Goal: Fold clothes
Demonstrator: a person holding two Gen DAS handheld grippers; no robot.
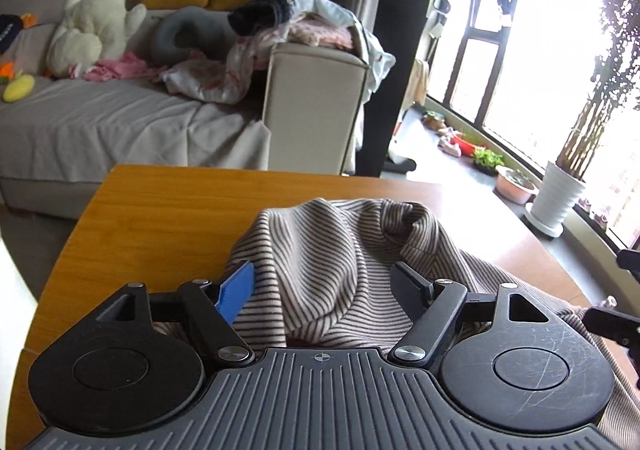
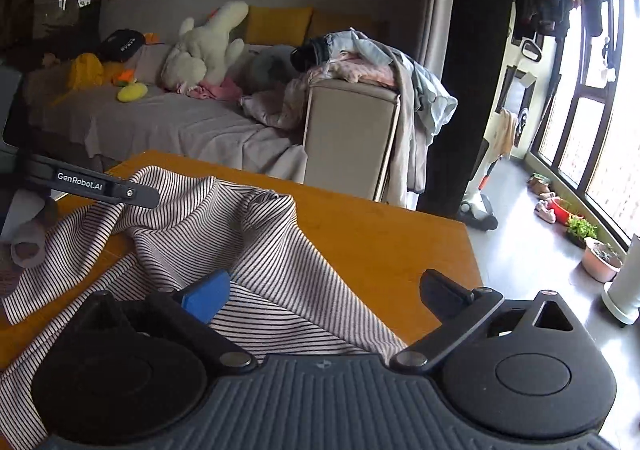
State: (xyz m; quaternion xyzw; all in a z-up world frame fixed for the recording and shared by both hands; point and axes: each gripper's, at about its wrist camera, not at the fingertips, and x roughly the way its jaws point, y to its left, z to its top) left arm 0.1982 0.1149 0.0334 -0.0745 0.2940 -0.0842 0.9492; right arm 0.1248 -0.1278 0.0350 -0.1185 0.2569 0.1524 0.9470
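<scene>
1. Task status: I see one brown-and-cream striped knit garment [image 1: 328,250] lying bunched on the orange-brown wooden counter [image 1: 160,218]. It's not flat and not folded. The far part is humped up in a ridge w/ a rolled edge, and loose cloth runs off toward the near corner in the right wrist view.
2. My read: early in the job. No clean fold line visible yet. What's left is spreading it out, bringing sides or sleeves in, then folding. Can't tell which end is collar or hem.
3. More clothes sit heaped on the beige sofa arm [image 2: 352,138] well behind the counter, so prob. more pieces to do after this one.
4. Left gripper [image 1: 326,290]: fingers spread wide, blue pad [image 1: 236,296] on one side, black one on the other. The striped cloth lies between and under them, but the pads aren't pressing on it, so I'm holding nothing.
5. Right gripper [image 2: 326,292]: fingers also spread. Blue pad [image 2: 206,296] hangs over the striped cloth, black finger over bare counter. No pinch, nothing held.
6. Both grippers sit close over the near part of the garment; the left one's arm shows at the left edge of the right wrist view.
</scene>
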